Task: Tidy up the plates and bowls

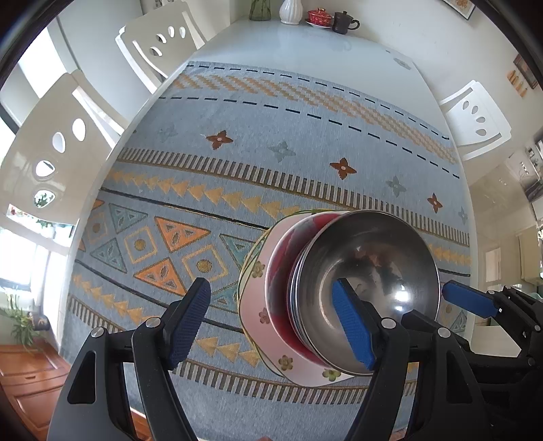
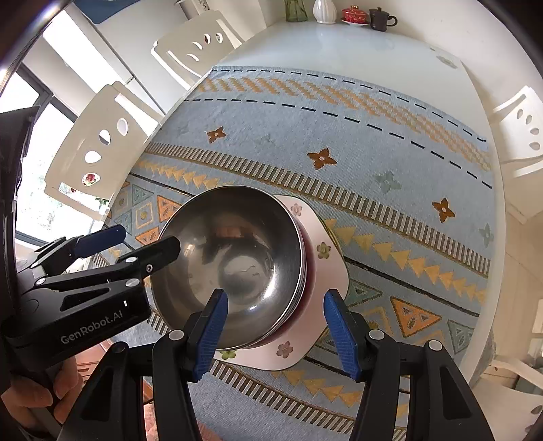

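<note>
A stack of dishes stands on the patterned blue tablecloth [image 1: 258, 169]. A steel bowl [image 1: 370, 268] [image 2: 237, 257] sits on top, nested in a red bowl [image 1: 281, 271] [image 2: 309, 271], on a pink floral square plate [image 1: 258, 315] [image 2: 325, 271]. My left gripper [image 1: 271, 322] is open above and to the left of the stack, its right finger over the steel bowl. My right gripper [image 2: 275, 332] is open, its jaws straddling the near right rim of the bowls. The left gripper also shows in the right wrist view [image 2: 135, 244], and the right gripper's blue finger in the left wrist view [image 1: 468, 298].
White chairs [image 1: 47, 152] [image 1: 475, 118] stand around the table. At the far end stand a green vase [image 1: 259, 8], a white vase [image 1: 291, 12], a red lidded cup on a saucer [image 1: 319, 17] and a dark teacup [image 1: 342, 22]. A wooden cabinet [image 1: 30, 380] is at the lower left.
</note>
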A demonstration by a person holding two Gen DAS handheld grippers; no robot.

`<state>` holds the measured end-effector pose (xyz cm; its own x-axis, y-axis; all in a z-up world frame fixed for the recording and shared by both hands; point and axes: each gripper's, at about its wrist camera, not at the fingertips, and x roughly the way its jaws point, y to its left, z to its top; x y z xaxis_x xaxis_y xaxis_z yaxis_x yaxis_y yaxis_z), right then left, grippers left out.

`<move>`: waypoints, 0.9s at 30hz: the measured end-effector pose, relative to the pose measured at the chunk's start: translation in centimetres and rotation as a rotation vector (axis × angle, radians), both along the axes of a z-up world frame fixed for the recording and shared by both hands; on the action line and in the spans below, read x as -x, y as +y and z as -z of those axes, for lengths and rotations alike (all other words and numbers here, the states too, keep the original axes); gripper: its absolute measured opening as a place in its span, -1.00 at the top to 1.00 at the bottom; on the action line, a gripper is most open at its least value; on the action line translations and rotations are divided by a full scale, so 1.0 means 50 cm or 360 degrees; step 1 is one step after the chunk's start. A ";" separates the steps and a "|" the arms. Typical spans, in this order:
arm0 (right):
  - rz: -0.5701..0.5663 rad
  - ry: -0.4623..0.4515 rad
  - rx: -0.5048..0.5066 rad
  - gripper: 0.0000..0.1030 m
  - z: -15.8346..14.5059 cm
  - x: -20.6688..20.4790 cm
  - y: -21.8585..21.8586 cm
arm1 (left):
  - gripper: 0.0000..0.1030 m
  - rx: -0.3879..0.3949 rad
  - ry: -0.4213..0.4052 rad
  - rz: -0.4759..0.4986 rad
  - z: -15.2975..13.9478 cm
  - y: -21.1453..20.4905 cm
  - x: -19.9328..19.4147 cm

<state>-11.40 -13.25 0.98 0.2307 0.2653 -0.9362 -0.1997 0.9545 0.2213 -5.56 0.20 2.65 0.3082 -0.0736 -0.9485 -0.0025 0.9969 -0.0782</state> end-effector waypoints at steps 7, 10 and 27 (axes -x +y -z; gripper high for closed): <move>0.0008 0.0011 0.0004 -0.11 0.003 -0.001 -0.002 | -0.41 -0.0005 0.0005 0.0010 0.001 0.000 0.000; 0.0004 0.0008 0.0008 -0.11 0.002 0.000 -0.001 | -0.41 -0.0006 -0.0002 0.0010 -0.001 0.000 0.000; -0.0010 -0.0006 0.0024 -0.11 -0.001 0.004 0.003 | -0.41 -0.0017 -0.0009 0.0016 -0.004 -0.002 0.005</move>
<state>-11.58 -13.08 1.05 0.2323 0.2528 -0.9392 -0.2067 0.9564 0.2063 -5.79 0.10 2.87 0.3130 -0.0667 -0.9474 0.0082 0.9977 -0.0675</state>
